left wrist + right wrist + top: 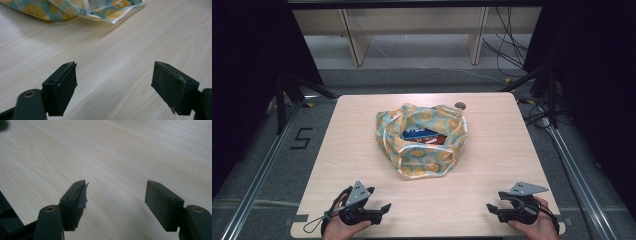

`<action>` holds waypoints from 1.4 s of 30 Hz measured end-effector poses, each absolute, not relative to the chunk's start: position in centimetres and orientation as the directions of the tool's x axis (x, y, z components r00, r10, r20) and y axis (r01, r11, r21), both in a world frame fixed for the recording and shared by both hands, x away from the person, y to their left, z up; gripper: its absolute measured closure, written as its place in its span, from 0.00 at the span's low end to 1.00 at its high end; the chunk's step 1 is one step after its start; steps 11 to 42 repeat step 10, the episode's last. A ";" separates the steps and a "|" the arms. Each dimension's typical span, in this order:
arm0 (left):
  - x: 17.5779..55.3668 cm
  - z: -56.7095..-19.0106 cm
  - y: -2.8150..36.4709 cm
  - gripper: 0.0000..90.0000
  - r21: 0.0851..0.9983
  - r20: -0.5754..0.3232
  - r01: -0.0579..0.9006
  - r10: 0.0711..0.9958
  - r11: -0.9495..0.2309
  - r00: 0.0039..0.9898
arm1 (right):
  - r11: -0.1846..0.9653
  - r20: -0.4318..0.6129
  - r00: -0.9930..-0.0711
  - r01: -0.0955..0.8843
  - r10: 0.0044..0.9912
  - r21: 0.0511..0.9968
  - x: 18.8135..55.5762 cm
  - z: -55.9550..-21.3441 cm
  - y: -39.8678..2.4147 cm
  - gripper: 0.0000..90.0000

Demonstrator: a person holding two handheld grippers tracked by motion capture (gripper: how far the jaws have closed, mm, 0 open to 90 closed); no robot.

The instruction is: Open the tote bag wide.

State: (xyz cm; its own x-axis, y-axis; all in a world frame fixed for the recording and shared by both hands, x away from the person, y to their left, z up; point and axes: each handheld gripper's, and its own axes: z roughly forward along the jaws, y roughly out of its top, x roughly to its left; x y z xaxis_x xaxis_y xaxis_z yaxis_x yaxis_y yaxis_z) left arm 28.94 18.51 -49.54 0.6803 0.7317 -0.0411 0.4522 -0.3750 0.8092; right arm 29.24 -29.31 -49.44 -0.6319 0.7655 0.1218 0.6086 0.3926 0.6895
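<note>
One light wooden table [492,190] stands in the high view. On it lies one crumpled fabric bag printed with orange slices on pale teal [422,142], its mouth open. Inside it show two flat packets: one blue packet with white lettering [419,133] and one dark brown packet [434,141] just beside it. One small dark round disc [459,105] sits near the table's far edge. Two black hand-held grippers are counted at the near edge: the left gripper [384,206] and the right gripper [488,207].

Pale wood tabletop [362,150]; lemon-print cloth bag [422,160] lying mid-tabletop, small dark disc [459,105] near far edge.
</note>
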 end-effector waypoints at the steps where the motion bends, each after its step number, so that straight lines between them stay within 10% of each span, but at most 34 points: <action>1: 28.8 -49.6 18.4 0.21 0.802 -0.065 0.477 0.742 -0.359 0.668 | 0.396 0.125 -0.632 0.614 0.765 0.683 29.2 -49.4 -29.3 0.38; 42: 29.5 -50.0 18.9 0.20 0.771 -0.043 0.493 0.741 -0.402 0.671 | 0.409 0.119 -0.632 0.621 0.766 0.668 29.2 -49.6 -29.1 0.37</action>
